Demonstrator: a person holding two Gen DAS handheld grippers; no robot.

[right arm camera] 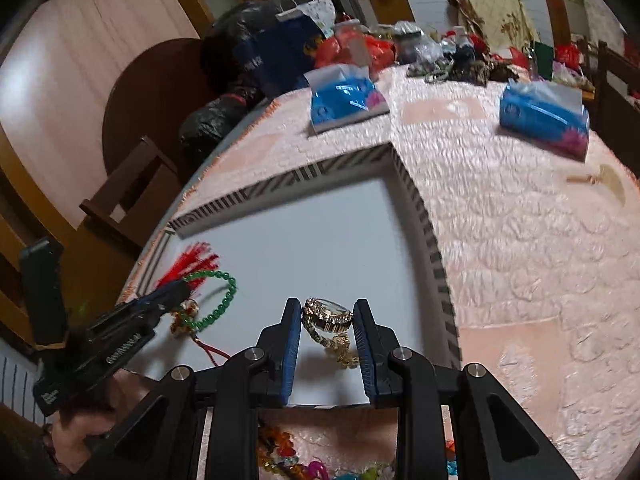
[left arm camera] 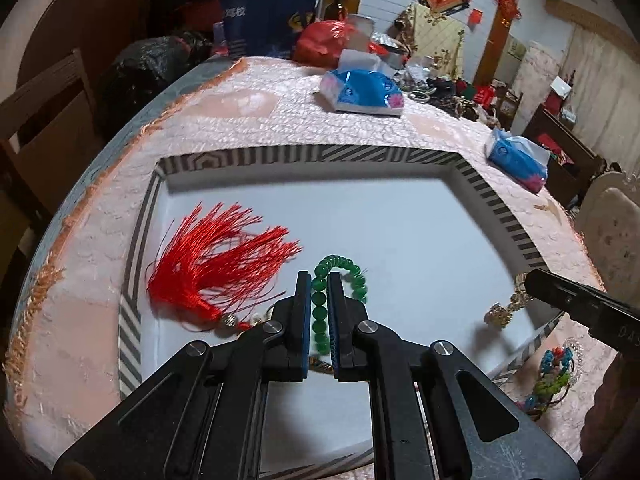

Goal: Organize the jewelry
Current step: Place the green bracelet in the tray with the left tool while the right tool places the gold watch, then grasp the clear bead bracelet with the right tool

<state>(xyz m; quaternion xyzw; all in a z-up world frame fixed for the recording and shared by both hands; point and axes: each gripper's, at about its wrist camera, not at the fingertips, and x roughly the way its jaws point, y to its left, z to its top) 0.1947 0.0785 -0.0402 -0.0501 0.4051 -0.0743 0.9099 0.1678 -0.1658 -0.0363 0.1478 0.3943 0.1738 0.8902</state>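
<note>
Round table (left arm camera: 280, 120) covered in a pink quilted cloth with orange fringe along the edge. Far side crowded with bags, a dark blue paper bag (left arm camera: 264, 20) and a red plastic bag (left arm camera: 320, 38) among them.

White shallow tray (left arm camera: 400, 240) with a grey-and-white striped rim, set on the cloth at the near side of the table. Interior mostly bare.

Two blue tissue packs on the cloth beyond the tray: one (left arm camera: 362, 90) past the far rim, the other (left arm camera: 518, 162) off the tray's far right corner.

Red tassel (left arm camera: 216, 260) lying inside the tray at its left side, strands fanned out toward the far rim, knotted end with a small metal bead toward the near side.

Left gripper (left arm camera: 320, 280) over the tray, just right of the tassel, jaws nearly closed and clamped on a green bead bracelet (left arm camera: 344, 268). Bracelet loop protruding past the fingertips; beads visible running down between the blue pads. A red cord and small gold pieces hanging below it in the right wrist view.

Right gripper (right arm camera: 327, 308) over the right part of the tray, jaws narrowly parted and gripping a gold watch (right arm camera: 326, 312) by its case. Metal band dangling between the fingers; contact with the tray floor not determinable.

Coloured bead jewellery (left arm camera: 554, 372) on the cloth outside the tray's near right corner.
</note>
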